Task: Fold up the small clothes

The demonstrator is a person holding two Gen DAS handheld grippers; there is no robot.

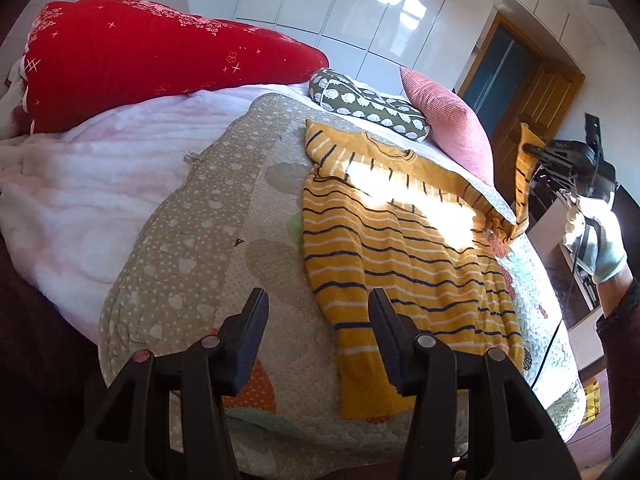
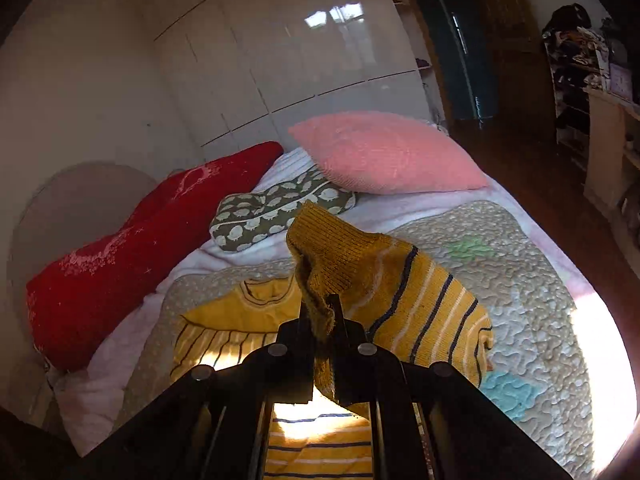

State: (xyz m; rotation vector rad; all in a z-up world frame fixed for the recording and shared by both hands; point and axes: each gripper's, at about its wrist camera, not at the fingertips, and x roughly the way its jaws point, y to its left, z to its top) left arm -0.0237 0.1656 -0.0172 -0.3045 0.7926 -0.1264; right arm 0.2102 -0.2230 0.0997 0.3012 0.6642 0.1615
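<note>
Folding the sleeve inward was the step we judged ourselves to be in: our right gripper [image 2: 320,312] was clenched on the cuff of the yellow striped sweater [image 1: 384,240], and the sleeve [image 2: 400,280] hung lifted off the quilt [image 2: 520,260], draping away from the jaws toward 3 o'clock in the right wrist view. From the left wrist view we saw that same gripper [image 1: 536,152] out at 3 o'clock, past the bed's edge, in a gloved hand [image 1: 600,240], with the cuff held above the mattress.

Our left gripper [image 1: 318,300] was released, its jaws standing apart with nothing between them. The sweater's body lay flat on the quilt, at 12 to 1 o'clock from those jaws, its hem reaching down beside the right-hand finger; whether it touched that finger we could not tell.

Next, we reckoned, the sleeve had to be carried across the chest toward the collar [image 2: 264,292] and laid flat, while the free gripper pinned or smoothed the body so the knit did not drag along.
</note>
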